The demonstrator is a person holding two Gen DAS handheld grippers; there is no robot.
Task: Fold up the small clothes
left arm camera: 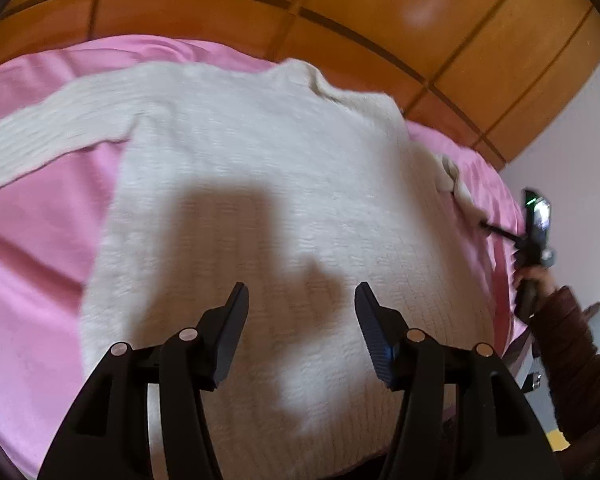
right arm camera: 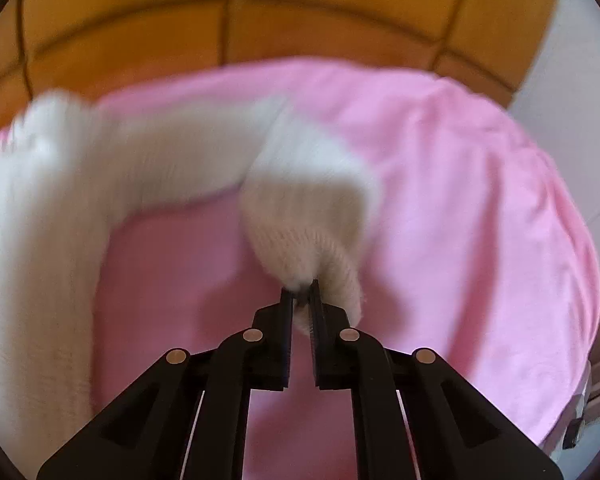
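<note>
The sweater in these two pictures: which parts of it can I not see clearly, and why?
- Sweater bottom hem, left wrist view: hidden behind the open left claw and cut off by the lower edge.
- Its left sleeve, same view: the cuff runs out of the frame.
- Sleeve end in the shut right claw, right wrist view: motion blur hides the knit, and the fingers cover the pinched edge.

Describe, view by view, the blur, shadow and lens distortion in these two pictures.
Left wrist view: the gripper's shadow falls on the white knitted sweater; fisheye bends the wooden headboard; slight motion blur. Right wrist view: sweater sleeve and pink bedsheet smear; only the cuff by the right gripper stays sharp.
</note>
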